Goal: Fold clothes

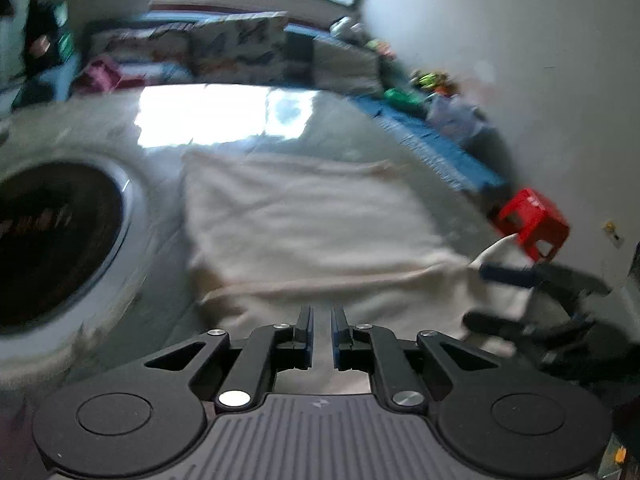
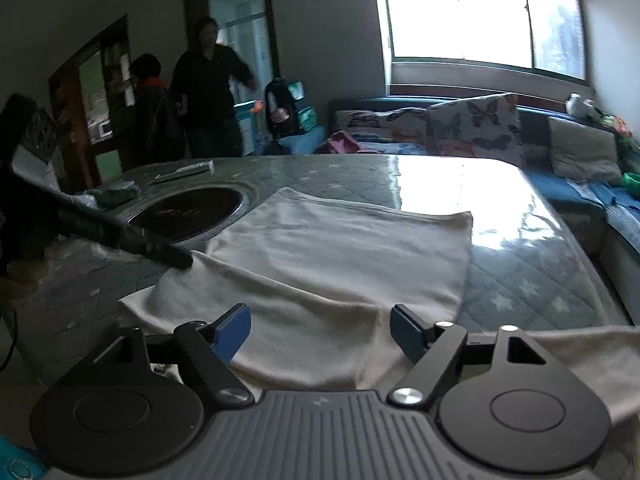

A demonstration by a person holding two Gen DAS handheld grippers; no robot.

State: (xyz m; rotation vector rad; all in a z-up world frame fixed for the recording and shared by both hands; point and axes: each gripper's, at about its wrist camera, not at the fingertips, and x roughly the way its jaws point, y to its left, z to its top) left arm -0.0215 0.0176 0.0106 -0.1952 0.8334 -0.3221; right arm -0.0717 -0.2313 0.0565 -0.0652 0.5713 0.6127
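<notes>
A cream cloth (image 1: 304, 224) (image 2: 340, 256) lies spread on the quilted grey table cover (image 2: 520, 264). Its near part is doubled over, and one end hangs off the front right. My left gripper (image 1: 322, 320) has its jaws nearly together, with only a thin slit showing. In the right wrist view its dark tip (image 2: 180, 259) sits on the cloth's left edge, which peaks up to it. My right gripper (image 2: 320, 332) (image 1: 490, 298) stands open at the cloth's near right corner. Cloth lies between its blue pads (image 2: 236, 332), and the pads do not press on it.
A round black hob (image 1: 52, 240) (image 2: 188, 212) is set into the table left of the cloth. A red stool (image 1: 532, 224) stands by the wall. A sofa with cushions (image 2: 472, 128) runs behind the table. Two people (image 2: 200, 88) stand near a doorway.
</notes>
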